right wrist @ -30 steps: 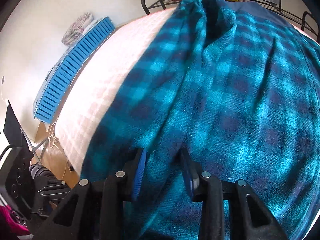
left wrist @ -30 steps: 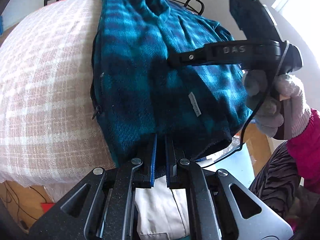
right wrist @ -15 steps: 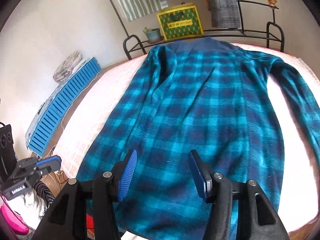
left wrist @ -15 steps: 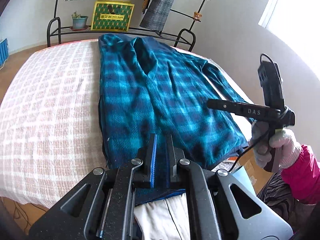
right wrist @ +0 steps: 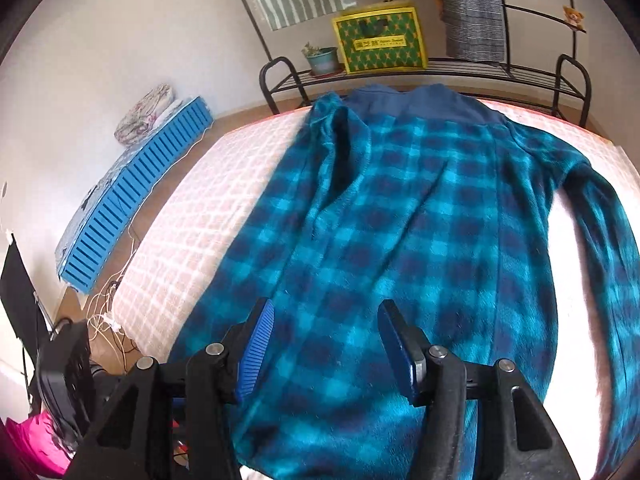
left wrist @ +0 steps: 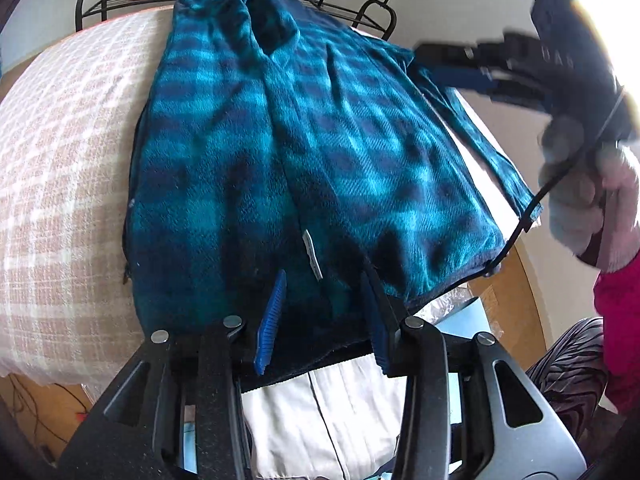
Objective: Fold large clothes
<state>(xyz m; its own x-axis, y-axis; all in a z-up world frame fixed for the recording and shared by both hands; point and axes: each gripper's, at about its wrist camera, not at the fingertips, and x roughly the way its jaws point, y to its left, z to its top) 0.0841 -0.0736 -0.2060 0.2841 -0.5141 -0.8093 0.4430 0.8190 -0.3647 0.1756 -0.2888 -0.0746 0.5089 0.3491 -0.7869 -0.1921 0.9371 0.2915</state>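
A home bedroom: checked bedspread (right wrist: 224, 216), metal clothes rack (right wrist: 440, 68) with hanging garments, potted plant (right wrist: 322, 58).

A teal and navy plaid fleece garment (right wrist: 400, 248) lies spread flat, filling the frame's centre, collar at the top, one long sleeve (right wrist: 600, 232) stretched down the right side, hem at the bottom edge.

Yellow-green box (right wrist: 379, 38) — potted plant (right wrist: 321, 58)
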